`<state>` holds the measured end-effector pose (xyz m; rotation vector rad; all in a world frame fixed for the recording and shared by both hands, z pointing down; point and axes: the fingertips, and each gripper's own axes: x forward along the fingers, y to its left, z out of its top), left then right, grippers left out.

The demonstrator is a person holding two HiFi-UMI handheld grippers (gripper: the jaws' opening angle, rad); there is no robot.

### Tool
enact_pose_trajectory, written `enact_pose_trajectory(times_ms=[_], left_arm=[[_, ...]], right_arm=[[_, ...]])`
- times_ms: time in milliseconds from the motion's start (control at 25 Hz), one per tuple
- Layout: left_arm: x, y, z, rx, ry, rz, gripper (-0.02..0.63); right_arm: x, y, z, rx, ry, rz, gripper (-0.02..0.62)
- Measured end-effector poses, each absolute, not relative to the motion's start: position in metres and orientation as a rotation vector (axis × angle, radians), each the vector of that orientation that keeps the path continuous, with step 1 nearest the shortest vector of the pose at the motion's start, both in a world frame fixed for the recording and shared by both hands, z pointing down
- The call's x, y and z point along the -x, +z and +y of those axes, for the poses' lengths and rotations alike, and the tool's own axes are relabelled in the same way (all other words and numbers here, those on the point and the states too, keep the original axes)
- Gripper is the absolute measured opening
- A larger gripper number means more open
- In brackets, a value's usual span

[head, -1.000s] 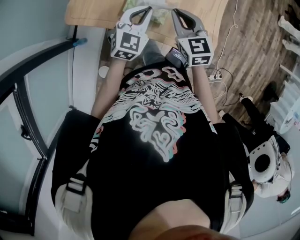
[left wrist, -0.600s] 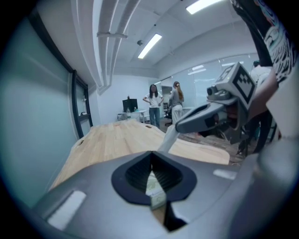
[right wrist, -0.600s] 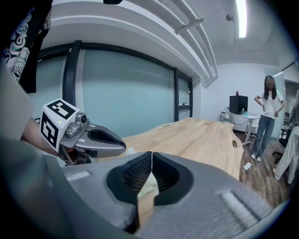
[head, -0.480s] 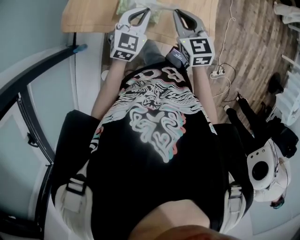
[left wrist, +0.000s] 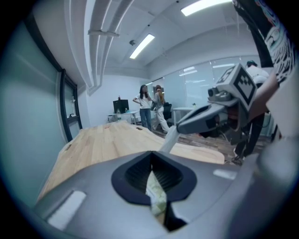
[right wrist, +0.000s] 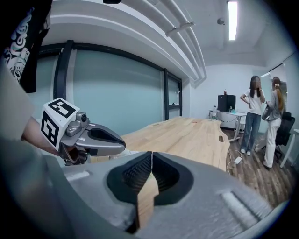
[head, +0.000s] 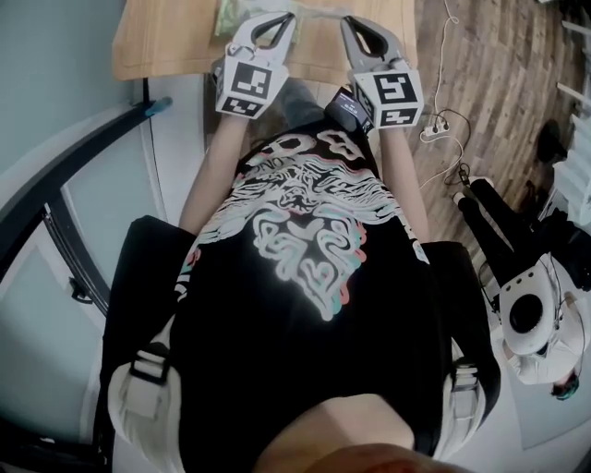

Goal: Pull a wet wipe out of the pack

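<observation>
1. Overhead, from the head view, the left gripper [head: 288, 18] and right gripper [head: 347, 21] are seen side by side over the near edge of the wooden table [head: 175, 37]. A pale green pack [head: 224, 11] is partly seen at the table's top edge, left of the left gripper. Jaw state cannot be read from this view.
2. Left gripper view: the jaw tips of the left gripper [left wrist: 152, 154] are seen pressed together. Pale green wrapper of the pack [left wrist: 156, 198] fills the slot behind them, so the pack is taken as pinched.
3. Only this view shows the wet wipe [left wrist: 169, 140], a white strip running from the tip of the right gripper [left wrist: 180, 128] down behind the left jaws.
4. Right gripper view: the right gripper [right wrist: 152, 154] is closed tip to tip. Only table [right wrist: 187, 135] wood is seen in its slot, and the wipe is hidden. The left gripper [right wrist: 122, 145] is seen to the left.
5. Two people [right wrist: 261, 116] standing at the far end are shown by both gripper views, not by the head view.
</observation>
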<state>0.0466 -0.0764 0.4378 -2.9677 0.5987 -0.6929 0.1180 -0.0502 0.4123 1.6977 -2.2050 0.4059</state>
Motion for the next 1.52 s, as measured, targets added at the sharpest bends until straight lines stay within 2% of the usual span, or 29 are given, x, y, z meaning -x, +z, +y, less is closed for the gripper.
enact_pose_trajectory(times_ms=[760, 1520], left_arm=[[-0.061, 0.453, -0.06, 2.97, -0.76, 0.496, -0.012], [-0.056, 0.479, -0.071, 2.998, -0.829, 0.594, -0.012]], right_arm=[[-0.139, 0.436, -0.031, -1.723, 0.502, -2.147, 0.005], [-0.14, 0.495, -0.026, -1.59, 0.721, -2.114, 0.006]])
